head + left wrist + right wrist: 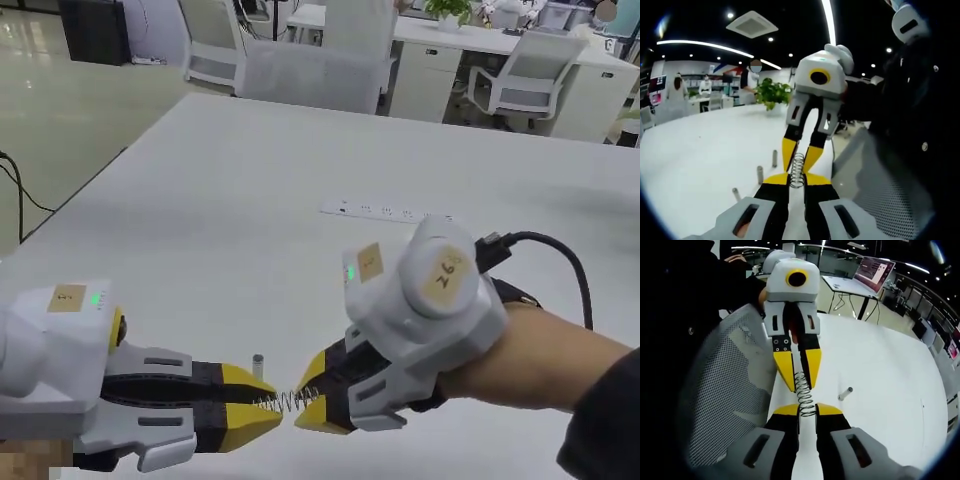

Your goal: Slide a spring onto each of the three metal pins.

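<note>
A small metal spring (288,401) stretches between my two grippers just above the white table (300,170). My left gripper (277,408) comes in from the lower left and is shut on one end. My right gripper (303,405) faces it from the right, shut on the other end. In the left gripper view the spring (797,169) runs from my left gripper (796,179) up into the right gripper (798,165). Three upright metal pins (774,158) (760,174) (736,193) stand on the table beside it. One pin (258,364) stands just behind the spring.
A white power strip (385,212) lies mid-table, beyond the grippers. Office chairs (515,80) and desks stand past the far edge. A grey mesh chair back (725,390) sits close to the near table edge. People stand far off in the room.
</note>
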`<state>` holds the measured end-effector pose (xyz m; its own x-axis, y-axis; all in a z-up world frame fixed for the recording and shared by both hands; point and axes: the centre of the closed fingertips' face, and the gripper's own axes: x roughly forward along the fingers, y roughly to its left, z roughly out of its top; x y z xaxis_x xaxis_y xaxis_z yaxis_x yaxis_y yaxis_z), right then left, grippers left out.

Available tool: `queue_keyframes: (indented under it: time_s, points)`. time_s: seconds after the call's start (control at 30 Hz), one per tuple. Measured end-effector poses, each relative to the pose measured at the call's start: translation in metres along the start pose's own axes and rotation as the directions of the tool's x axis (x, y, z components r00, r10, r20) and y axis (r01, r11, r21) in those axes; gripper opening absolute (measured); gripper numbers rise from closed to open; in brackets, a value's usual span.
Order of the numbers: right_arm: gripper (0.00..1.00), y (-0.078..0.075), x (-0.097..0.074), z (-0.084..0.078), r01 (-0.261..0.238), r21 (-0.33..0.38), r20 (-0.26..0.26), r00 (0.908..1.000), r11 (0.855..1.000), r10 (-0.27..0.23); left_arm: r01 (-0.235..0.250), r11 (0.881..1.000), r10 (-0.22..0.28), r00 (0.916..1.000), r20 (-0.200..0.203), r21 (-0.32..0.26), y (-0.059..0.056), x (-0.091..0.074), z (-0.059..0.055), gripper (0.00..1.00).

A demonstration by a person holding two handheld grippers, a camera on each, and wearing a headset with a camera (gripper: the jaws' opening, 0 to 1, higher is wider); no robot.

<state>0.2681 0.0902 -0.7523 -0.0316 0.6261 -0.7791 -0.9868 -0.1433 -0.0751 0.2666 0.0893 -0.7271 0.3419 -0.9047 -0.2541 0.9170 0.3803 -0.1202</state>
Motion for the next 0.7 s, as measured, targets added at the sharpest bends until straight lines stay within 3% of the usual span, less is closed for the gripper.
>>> queue_keyframes:
  time_s: [0.7]
  points:
    - [0.08,0.003,-0.007,0.015,-0.007,-0.005,0.045,0.9990,1.000,0.007,0.000,1.000,0.001,0.9994,-0.034,0.017,0.001,0.001,-0.008,0.03]
